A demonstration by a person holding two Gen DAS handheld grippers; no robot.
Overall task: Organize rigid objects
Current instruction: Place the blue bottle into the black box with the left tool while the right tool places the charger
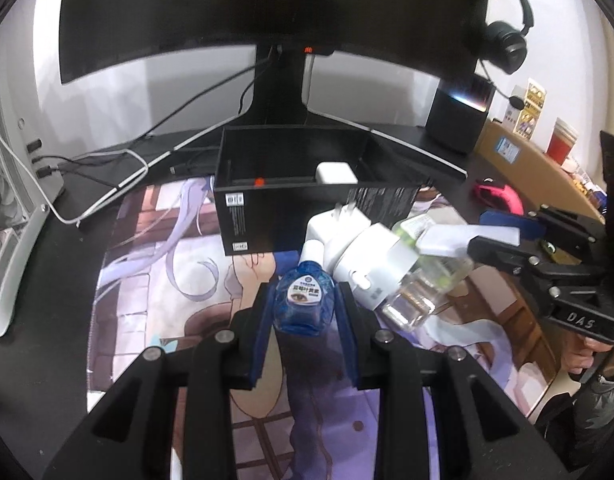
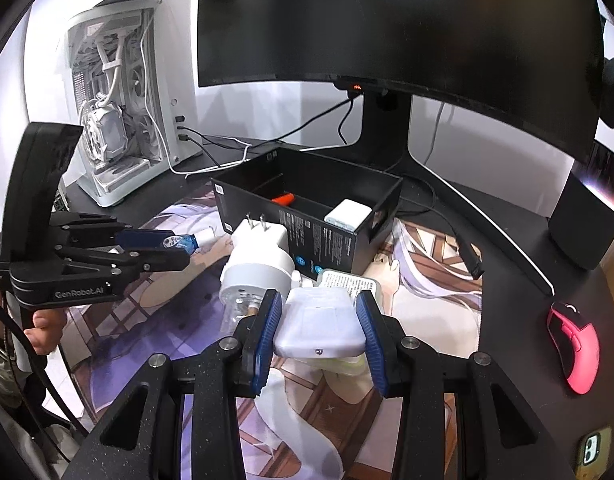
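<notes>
My left gripper (image 1: pixel 305 300) is shut on a small blue eye-drop bottle (image 1: pixel 303 303) with a white cap, held above the desk mat; it also shows in the right wrist view (image 2: pixel 181 242). My right gripper (image 2: pixel 319 320) is shut on a flat white case (image 2: pixel 321 326), seen from the side in the left wrist view (image 1: pixel 467 237). A white plug device (image 1: pixel 359 260) (image 2: pixel 255 264) with a clear bottle lies on the mat between them. Behind stands an open black box (image 1: pixel 243 216) (image 2: pixel 331 240) holding a white charger (image 1: pixel 335 173) (image 2: pixel 349 213) and an orange item (image 2: pixel 283 199).
A curved monitor (image 2: pixel 387 20) on its stand rises behind the box. A white PC case (image 2: pixel 123 96) is at the left with cables. A pink mouse (image 2: pixel 574 344) and a black speaker (image 2: pixel 587 220) sit at the right. A phone (image 2: pixel 593 448) lies near the front right.
</notes>
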